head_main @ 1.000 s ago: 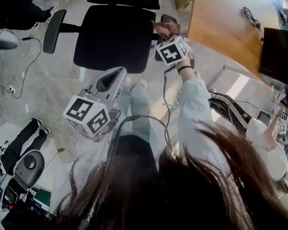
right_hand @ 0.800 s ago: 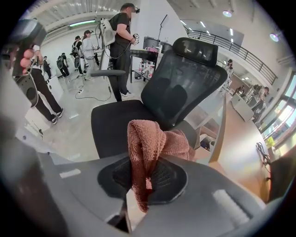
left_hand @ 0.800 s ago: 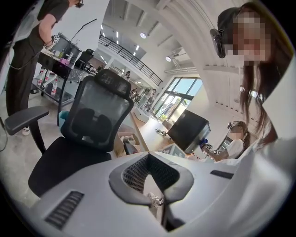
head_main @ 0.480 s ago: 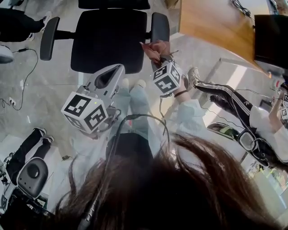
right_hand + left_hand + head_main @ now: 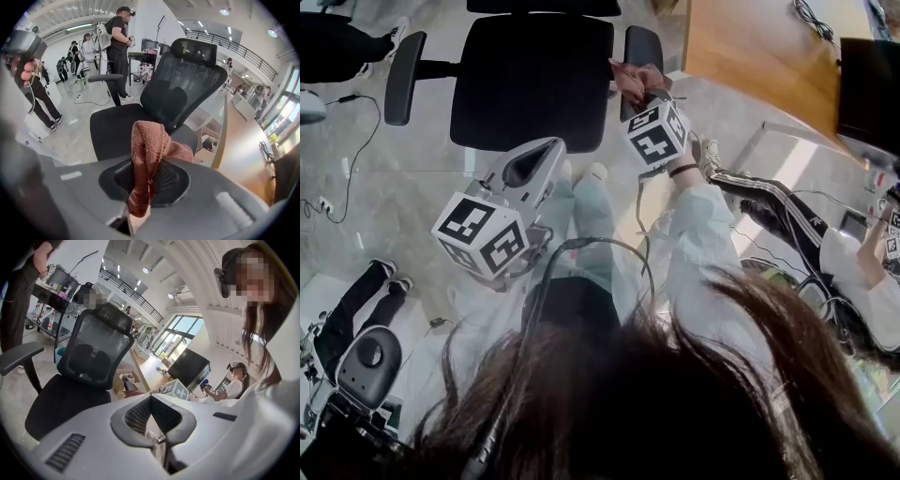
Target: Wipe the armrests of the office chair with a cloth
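Note:
The black office chair (image 5: pixel 530 80) stands in front of me, its left armrest (image 5: pixel 401 64) bare. My right gripper (image 5: pixel 639 92) is shut on a reddish-brown cloth (image 5: pixel 630 75), which it holds against the right armrest (image 5: pixel 643 45). In the right gripper view the cloth (image 5: pixel 147 150) hangs bunched from the shut gripper (image 5: pixel 147 165), with the chair (image 5: pixel 164 98) behind it. My left gripper (image 5: pixel 530 161) hovers low over the floor short of the seat, shut and empty. The left gripper view shows this gripper (image 5: pixel 151 400) facing the chair (image 5: pixel 89 366).
A wooden desk (image 5: pixel 741 56) with a dark monitor (image 5: pixel 867 94) stands right of the chair. A person in a white top (image 5: pixel 853 272) sits at the right. Other people's legs (image 5: pixel 356 291) and a floor cable (image 5: pixel 347 150) are at the left.
The right gripper pulled the cloth toward me along the right armrest, then pushed it back away. The left gripper has hardly moved.

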`<state>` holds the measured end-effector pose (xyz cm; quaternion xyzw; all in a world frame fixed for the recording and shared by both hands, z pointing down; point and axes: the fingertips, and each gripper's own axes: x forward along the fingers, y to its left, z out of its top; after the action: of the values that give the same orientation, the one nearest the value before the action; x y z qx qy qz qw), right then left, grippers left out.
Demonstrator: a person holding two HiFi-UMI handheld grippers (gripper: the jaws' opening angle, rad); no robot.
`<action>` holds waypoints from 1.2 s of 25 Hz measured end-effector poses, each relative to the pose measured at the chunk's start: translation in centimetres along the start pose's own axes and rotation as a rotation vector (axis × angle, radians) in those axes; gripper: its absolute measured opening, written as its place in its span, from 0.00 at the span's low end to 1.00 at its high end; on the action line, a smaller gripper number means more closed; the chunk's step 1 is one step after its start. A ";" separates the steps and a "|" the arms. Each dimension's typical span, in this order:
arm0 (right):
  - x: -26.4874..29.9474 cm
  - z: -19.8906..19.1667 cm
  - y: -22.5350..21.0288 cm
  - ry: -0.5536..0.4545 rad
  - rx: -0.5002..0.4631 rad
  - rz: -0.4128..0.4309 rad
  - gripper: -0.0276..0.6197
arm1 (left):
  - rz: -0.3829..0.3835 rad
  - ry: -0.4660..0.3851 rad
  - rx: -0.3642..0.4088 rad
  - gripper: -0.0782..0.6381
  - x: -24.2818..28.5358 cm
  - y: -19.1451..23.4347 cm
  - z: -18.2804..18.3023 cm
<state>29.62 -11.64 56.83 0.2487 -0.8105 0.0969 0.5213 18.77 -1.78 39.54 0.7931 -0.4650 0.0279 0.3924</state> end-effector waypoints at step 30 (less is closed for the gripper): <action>4.5 2.9 -6.6 0.080 0.090 0.008 0.11 | 0.067 -0.032 -0.036 0.11 -1.2 1.9 0.4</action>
<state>29.17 -19.86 58.88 0.2646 -0.7847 0.1455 0.5413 16.51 -1.70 39.94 0.7702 -0.4979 0.0201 0.3982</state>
